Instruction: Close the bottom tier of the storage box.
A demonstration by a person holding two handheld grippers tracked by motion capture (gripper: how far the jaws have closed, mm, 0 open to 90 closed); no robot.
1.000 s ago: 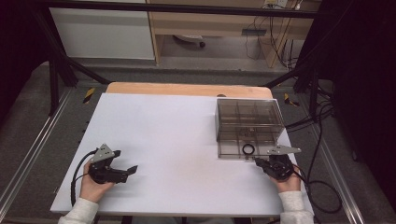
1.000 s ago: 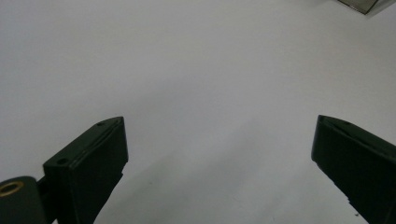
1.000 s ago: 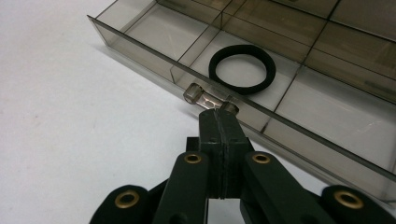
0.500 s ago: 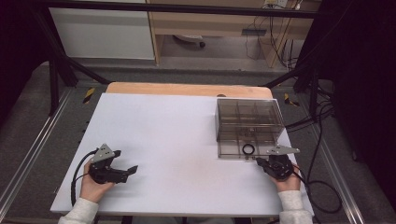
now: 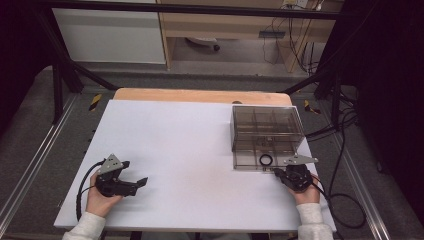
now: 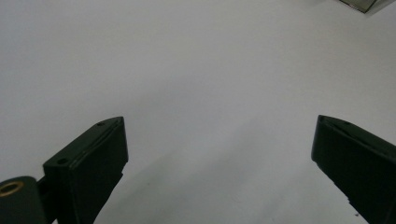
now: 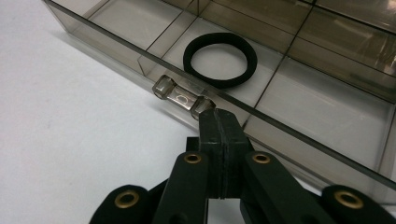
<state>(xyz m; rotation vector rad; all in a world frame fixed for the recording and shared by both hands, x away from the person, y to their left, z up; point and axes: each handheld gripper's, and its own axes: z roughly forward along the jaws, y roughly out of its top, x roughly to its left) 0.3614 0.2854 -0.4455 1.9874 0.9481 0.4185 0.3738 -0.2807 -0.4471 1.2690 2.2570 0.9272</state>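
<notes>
White table [image 5: 190, 145] bears organizer box [image 7: 299, 51]; closed right claw [image 7: 219, 116] touches its latch [image 7: 180, 97].

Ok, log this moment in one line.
right gripper shut at box latch | left gripper open, idle | black ring in box

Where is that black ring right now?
The black ring lies flat inside the clear compartment box, in a near-row compartment on the table's right side. It sits just behind the box's front latch, which the shut right gripper touches.
</notes>
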